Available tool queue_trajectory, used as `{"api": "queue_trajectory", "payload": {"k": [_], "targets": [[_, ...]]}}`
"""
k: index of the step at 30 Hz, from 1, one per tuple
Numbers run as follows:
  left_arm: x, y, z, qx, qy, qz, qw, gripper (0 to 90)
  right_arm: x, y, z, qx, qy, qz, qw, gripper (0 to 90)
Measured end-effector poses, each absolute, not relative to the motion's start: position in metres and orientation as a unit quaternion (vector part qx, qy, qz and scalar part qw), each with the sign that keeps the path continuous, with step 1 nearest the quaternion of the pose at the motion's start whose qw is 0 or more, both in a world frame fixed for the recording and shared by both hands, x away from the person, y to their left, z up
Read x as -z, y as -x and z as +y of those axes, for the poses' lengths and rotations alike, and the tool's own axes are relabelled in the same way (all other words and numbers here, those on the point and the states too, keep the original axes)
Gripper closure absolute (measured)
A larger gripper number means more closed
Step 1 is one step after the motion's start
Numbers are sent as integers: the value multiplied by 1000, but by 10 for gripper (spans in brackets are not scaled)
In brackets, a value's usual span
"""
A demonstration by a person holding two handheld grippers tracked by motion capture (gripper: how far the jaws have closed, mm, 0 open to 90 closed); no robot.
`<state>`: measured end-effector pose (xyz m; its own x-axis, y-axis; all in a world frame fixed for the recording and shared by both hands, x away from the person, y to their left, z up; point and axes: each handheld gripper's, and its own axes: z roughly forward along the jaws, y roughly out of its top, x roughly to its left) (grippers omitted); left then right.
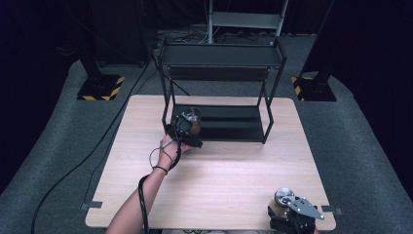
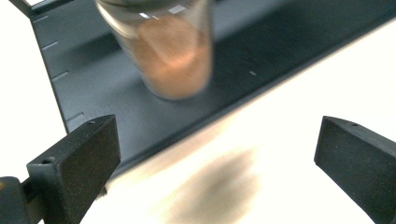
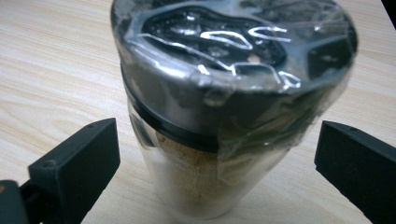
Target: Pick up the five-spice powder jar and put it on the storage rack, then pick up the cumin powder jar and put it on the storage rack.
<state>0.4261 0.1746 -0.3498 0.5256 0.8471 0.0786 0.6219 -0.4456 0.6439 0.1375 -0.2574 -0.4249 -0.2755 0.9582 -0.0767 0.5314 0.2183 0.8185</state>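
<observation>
Standing with its jaws wide apart and nothing between them, the left gripper is just clear of a glass spice jar of reddish-brown powder. That jar stands ahead of the jaws on the bottom shelf of the black metal rack, close to the shelf's front edge and near its left post; the picture is blurred, so contact with the post cannot be judged. Judged step: release of this jar onto the rack is complete and the gripper is free.

At the table's near right corner, the right gripper has its jaws parted on either side of a second spice jar, lid sealed in clear film, pale brown contents. The pads stand apart from the glass, not pressing.

Next move, as judged: close squarely on the second jar below its lid, lift straight, carry it to the rack beside the first.
</observation>
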Motion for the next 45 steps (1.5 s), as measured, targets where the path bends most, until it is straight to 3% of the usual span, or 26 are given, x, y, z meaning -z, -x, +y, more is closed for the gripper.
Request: {"api": "queue_trajectory", "payload": {"k": [17, 34, 45], "targets": [[375, -341, 188, -192, -854, 389, 287, 3, 427, -139, -256, -350, -518, 719, 303, 0], [414, -295, 226, -162, -831, 436, 306, 3, 427, -139, -256, -349, -520, 718, 304, 0], [426, -283, 228, -175, -815, 449, 322, 1, 427, -138, -256, -351, -518, 719, 305, 0]]}}
